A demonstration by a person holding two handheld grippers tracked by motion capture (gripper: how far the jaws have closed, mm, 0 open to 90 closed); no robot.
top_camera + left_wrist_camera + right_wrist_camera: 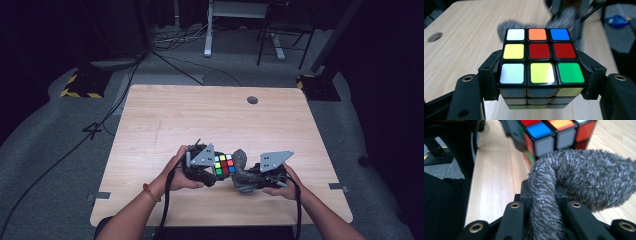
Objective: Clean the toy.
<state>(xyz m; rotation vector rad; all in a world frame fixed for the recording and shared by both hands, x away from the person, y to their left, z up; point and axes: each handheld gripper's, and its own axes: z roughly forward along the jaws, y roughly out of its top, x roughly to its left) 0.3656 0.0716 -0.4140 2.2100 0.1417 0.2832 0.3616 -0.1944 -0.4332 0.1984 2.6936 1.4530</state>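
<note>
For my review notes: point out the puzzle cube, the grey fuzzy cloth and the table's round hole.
puzzle cube (541, 51), left gripper view, red centre sticker.
grey fuzzy cloth (586, 180), right gripper view, bent middle.
round hole (252, 100), high view, its middle.

Cube (224, 164) held between the jaws of left gripper (202, 167) above table (200, 115), cloth (240, 165) clamped in right gripper (265, 175), pressed against cube's right side, hole (252, 100) set behind.

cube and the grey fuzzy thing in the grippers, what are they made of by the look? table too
Cube: looks like hard black plastic with glossy coloured stickers or tiles; the faces catch glare.
Grey cloth: soft, shaggy pile, probably microfibre or chenille; fine fibres stand up and it droops in a fold.
Table: pale wood-grain top, matte, likely laminate rather than solid wood; can't tell for sure.
</note>
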